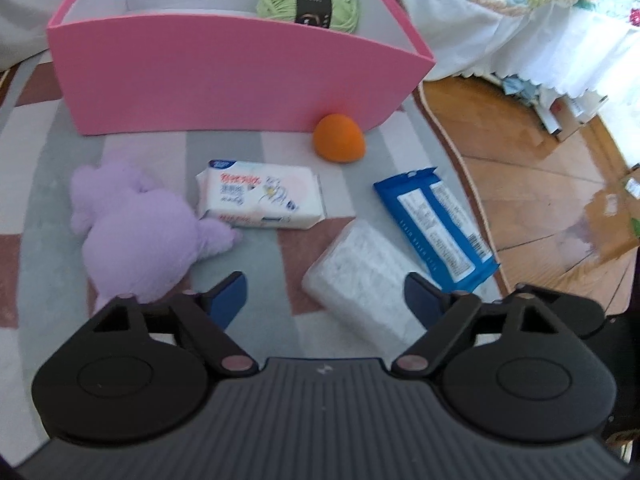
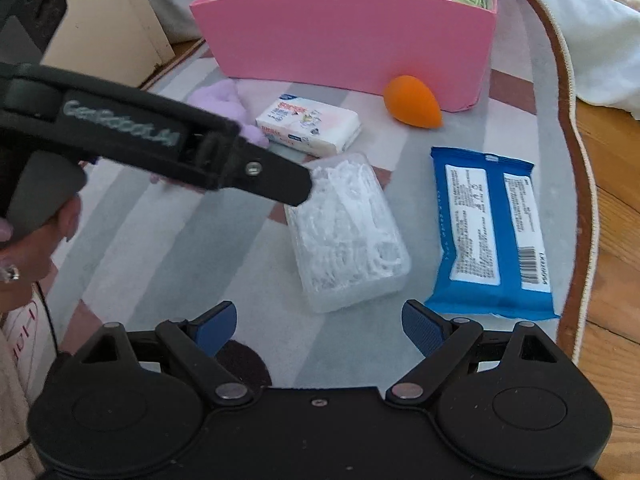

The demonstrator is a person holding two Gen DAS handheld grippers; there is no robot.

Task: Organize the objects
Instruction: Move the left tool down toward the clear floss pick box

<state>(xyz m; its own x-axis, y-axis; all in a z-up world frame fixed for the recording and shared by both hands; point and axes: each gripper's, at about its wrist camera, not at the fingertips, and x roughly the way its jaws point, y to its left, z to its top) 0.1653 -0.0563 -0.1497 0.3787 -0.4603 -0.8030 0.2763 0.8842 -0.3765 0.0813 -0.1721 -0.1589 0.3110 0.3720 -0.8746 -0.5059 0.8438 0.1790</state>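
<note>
1. A rug with grey, white and dusty-pink stripes lies on a wooden floor and carries the things.
2. A pink box stands open-topped towards the rug's far edge; a skein of green yarn with a dark band lies inside, against its right wall.
3. An orange egg-shaped sponge sits on the rug just in front of the box's near right corner.
4. A white tissue pack lies flat near the middle of the rug, and a lilac plush toy lies to its left, one limb touching the pack.
5. A blue wipes pack lies label-side up near the rug's right edge.
6. A clear plastic case of white floss picks lies beside the blue pack, nearer the rug's middle.
7. The left hand-held gripper hangs above the rug with its jaws apart; the clear case lies ahead between its blue pads, and whether the right pad touches it I cannot tell.
8. In the right wrist view the left tool reaches in from the left, its tip over the case's far end, held by a hand wearing a ring.
9. The right hand-held gripper is spread wide and empty, just short of the case's near end.
</note>
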